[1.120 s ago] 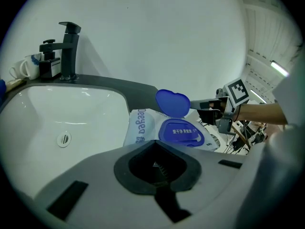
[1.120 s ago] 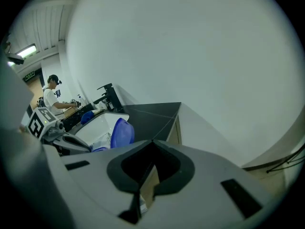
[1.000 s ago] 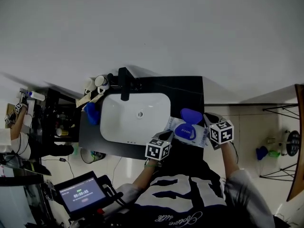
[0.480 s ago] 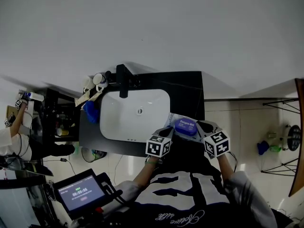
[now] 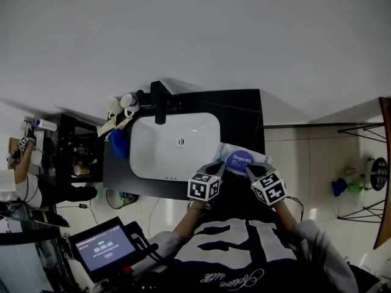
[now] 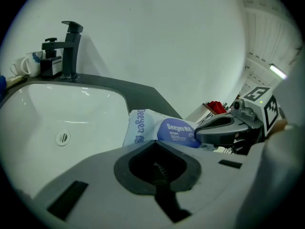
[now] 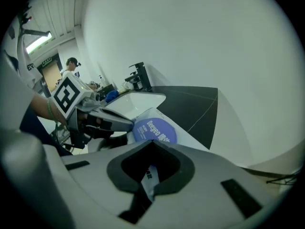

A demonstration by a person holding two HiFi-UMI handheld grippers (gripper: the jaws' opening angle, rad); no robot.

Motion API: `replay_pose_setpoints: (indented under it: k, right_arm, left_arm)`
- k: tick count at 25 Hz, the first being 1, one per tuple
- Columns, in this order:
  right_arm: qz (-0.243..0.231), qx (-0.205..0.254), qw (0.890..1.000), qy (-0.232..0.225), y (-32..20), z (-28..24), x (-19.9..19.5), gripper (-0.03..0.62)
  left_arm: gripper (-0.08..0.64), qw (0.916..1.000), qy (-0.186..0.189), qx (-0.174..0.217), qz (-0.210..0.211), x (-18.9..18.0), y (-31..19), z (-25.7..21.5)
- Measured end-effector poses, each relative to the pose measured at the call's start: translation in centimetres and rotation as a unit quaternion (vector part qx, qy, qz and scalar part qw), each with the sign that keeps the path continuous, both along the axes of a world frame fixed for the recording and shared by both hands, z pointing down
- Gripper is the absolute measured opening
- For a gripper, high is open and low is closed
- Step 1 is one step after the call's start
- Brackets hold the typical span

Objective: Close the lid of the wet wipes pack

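The wet wipes pack (image 5: 237, 157) lies on the black counter (image 5: 244, 121), right of the sink, with its round blue lid (image 5: 240, 160) flat down on it. My left gripper (image 5: 218, 166) is shut on the pack's near left edge; a crimped bit of the seam shows between its jaws (image 6: 156, 146). My right gripper (image 5: 250, 167) is shut on the near right edge, a white printed strip of the pack (image 7: 150, 174) pinched in it. The left gripper view has the lid (image 6: 177, 131) just beyond the jaws; the right gripper view puts the lid (image 7: 155, 130) ahead.
A white sink basin (image 5: 174, 145) with a black tap (image 5: 160, 105) takes up the counter's left part. Cups (image 5: 125, 104) and a blue thing (image 5: 117, 144) sit at its left end. A tablet (image 5: 105, 249) is at lower left, a dark shelf unit (image 5: 73, 157) further left.
The blue lid stood open a second ago and now lies shut. My right gripper has come left and down to the pack's near edge. The left gripper has hardly moved.
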State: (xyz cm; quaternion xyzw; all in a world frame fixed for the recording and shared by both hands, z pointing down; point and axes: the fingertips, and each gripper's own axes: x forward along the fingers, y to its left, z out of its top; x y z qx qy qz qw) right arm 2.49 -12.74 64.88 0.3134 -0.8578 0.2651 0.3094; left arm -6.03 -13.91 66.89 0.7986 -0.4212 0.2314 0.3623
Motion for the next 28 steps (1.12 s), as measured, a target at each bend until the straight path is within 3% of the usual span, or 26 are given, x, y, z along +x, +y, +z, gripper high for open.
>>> replay_pose_setpoints:
  k: [7,12,16,21,24,28]
  right_arm:
    - [-0.043,0.028,0.995,0.080,0.0,0.9,-0.4,-0.002]
    - [-0.046,-0.007,0.997,0.068,-0.2,1.2,-0.5,-0.002]
    - [-0.006,-0.009,0.999,0.032,-0.6,1.6,-0.2,-0.002]
    - [0.020,0.025,0.998,0.049,0.0,-0.4,-0.4,-0.002]
    - [0.073,0.039,0.997,-0.002,0.0,-2.3,-0.6,-0.002]
    - [0.145,0.049,0.986,-0.066,0.6,-5.2,-0.6,-0.002]
  left_arm:
    - [0.000,0.9997,0.013,0.017,-0.006,-0.2,-0.3,-0.9]
    - [0.000,0.9995,0.018,0.024,-0.007,-0.4,-0.6,-1.2]
    - [0.000,0.9990,0.026,0.035,-0.007,-0.4,-0.9,-1.5]
    - [0.000,0.9938,0.080,0.073,-0.025,-0.8,-1.1,-6.8]
    - [0.000,0.9871,0.109,0.112,-0.035,-1.2,-1.4,-10.0]
    - [0.000,0.9784,0.136,0.152,-0.036,-2.2,-0.2,-13.3]
